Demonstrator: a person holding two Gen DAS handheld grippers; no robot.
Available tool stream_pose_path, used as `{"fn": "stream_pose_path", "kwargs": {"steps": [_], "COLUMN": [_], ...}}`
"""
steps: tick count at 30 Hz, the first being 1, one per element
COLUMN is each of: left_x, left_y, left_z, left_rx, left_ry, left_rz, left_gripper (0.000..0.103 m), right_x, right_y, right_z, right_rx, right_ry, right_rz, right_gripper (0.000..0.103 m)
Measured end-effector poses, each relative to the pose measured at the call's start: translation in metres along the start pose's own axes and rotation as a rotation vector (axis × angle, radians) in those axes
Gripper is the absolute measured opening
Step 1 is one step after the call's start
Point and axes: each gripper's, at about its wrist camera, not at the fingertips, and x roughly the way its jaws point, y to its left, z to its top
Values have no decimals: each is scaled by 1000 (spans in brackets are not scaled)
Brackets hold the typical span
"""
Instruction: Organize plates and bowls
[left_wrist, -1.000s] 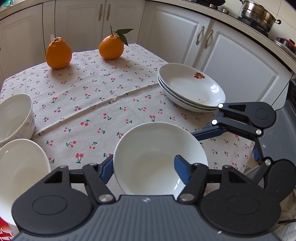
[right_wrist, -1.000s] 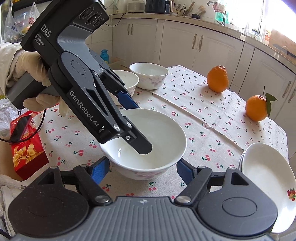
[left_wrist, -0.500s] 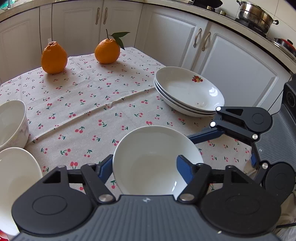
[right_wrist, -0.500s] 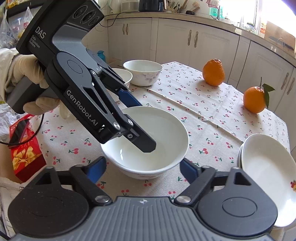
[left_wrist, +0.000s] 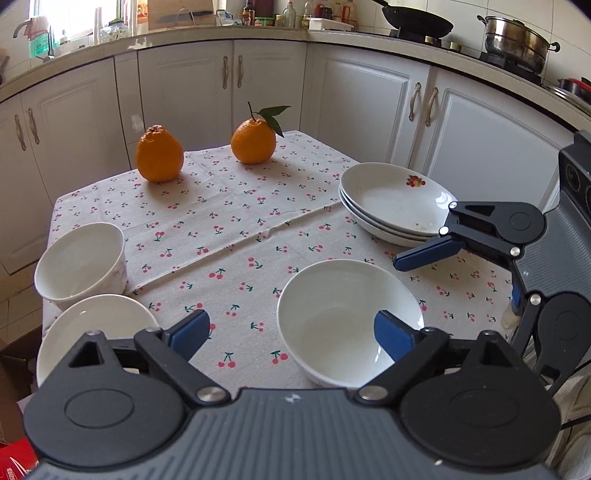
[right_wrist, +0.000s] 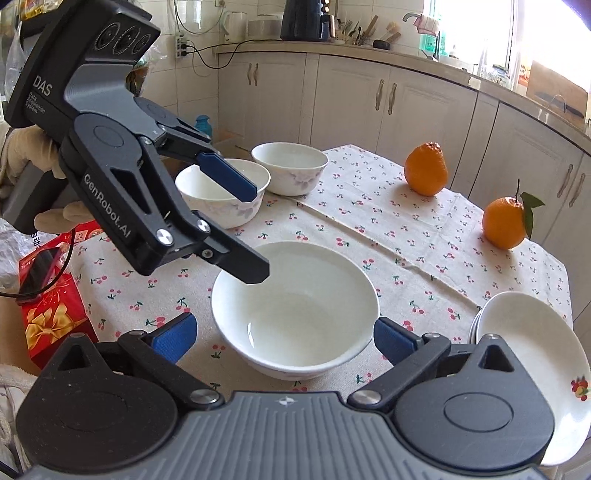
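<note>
Change: the left gripper (left_wrist: 291, 336) has lifted off the wide white ceramic bowl (left_wrist: 349, 317) since a second ago; the bowl now sits to its right instead of between its fingers.
Left jaws: spread wide, holding nothing; the right blue pad (left_wrist: 391, 338) overlaps the bowl's near rim in the left wrist view.
Right gripper (right_wrist: 284, 341): jaws spread, empty, one pad on either side of the same bowl, low by its near wall.
Bowl: upright on the cherry-print tablecloth (left_wrist: 236, 240), near the table's front edge.
Left side: two more white bowls (right_wrist: 290, 168), just beside each other.
Right side: stack of shallow white plates (left_wrist: 395, 203), well apart from the bowl.
Far end: two oranges (left_wrist: 160, 155).
Risk: I judge that closing on the glossy curved wall could let it slip or tip; both grippers crowd the one bowl and might collide.
</note>
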Motion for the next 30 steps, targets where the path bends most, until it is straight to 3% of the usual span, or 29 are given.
{"fn": "stream_pose_path", "kwargs": {"steps": [8, 19, 30], "left_x": [-31, -46, -29], "left_y": [21, 66, 116], "left_z": [-12, -27, -29], "left_rx": [-37, -106, -157], "left_ry": [-21, -35, 7], "left_rz": [96, 206, 203], "left_gripper": [97, 97, 97], "right_x": [7, 42, 86], "right_y": [19, 36, 53], "right_z": [22, 55, 84], "right_rx": [-88, -106, -121], "right_ry": [-23, -14, 20], "right_rz": [-11, 28, 28], "right_gripper": [103, 103, 103]}}
